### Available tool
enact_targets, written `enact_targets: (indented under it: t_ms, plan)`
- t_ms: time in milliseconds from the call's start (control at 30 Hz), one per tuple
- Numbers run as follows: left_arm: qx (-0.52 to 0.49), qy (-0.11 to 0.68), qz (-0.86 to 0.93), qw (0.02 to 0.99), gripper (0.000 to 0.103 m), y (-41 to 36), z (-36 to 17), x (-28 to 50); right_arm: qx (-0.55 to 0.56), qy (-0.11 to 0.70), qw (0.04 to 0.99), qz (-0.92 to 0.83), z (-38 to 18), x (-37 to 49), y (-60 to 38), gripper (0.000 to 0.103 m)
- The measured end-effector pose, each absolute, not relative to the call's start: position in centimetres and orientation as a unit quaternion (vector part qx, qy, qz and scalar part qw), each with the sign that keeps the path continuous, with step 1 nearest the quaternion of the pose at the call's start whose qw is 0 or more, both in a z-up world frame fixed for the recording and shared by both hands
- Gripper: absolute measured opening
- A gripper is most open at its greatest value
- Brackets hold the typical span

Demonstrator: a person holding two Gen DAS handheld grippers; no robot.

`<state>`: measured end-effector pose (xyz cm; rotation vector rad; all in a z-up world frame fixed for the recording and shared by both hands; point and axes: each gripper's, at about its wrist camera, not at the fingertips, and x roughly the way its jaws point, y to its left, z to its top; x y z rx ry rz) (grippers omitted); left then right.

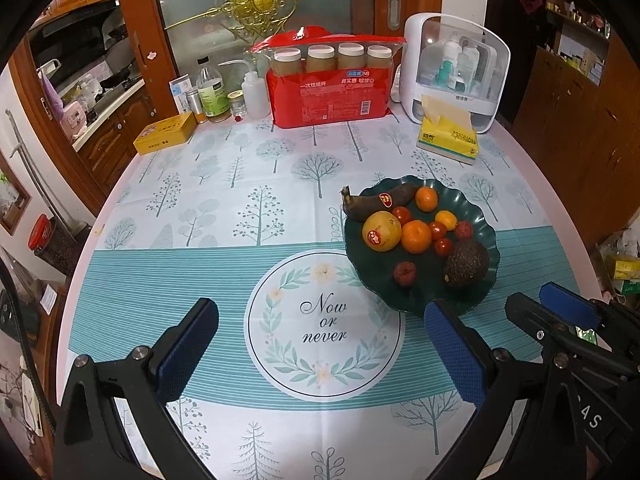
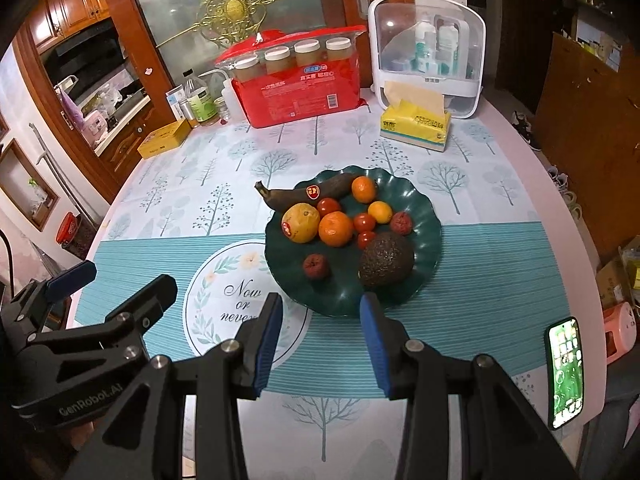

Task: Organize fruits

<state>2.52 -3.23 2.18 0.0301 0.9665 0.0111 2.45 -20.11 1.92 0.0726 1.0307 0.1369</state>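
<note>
A dark green scalloped plate (image 1: 476,300) (image 2: 424,256) holds a blackened banana (image 1: 376,200) (image 2: 316,190), a yellow apple (image 1: 381,231) (image 2: 300,223), oranges (image 1: 416,236) (image 2: 335,229), small tomatoes (image 1: 437,230) (image 2: 364,223), red lychee-like fruits (image 1: 405,273) (image 2: 316,266) and a dark avocado (image 1: 466,263) (image 2: 386,261). My left gripper (image 1: 320,334) is open and empty over the "Now or never" print, left of the plate. My right gripper (image 2: 320,328) is open and empty just before the plate's near rim; it also shows in the left wrist view (image 1: 544,304).
At the table's back stand a red pack of paper cups (image 1: 328,88) (image 2: 300,84), a white cosmetics box (image 1: 456,68) (image 2: 428,52), a yellow tissue pack (image 1: 448,132) (image 2: 416,124), bottles (image 1: 212,92) and a yellow tin (image 1: 164,134). A lit phone (image 2: 566,372) lies near the right edge.
</note>
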Motion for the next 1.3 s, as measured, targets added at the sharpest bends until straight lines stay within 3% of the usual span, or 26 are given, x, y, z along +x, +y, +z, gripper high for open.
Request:
enact_targets:
  t_ms: [1300]
  plan:
    - [0.022, 0.475, -0.001, 0.880, 0.102, -3.37, 1.74, 2.45, 0.040, 0.494, 0.866, 0.062, 1.73, 2.32, -20.54, 0.041]
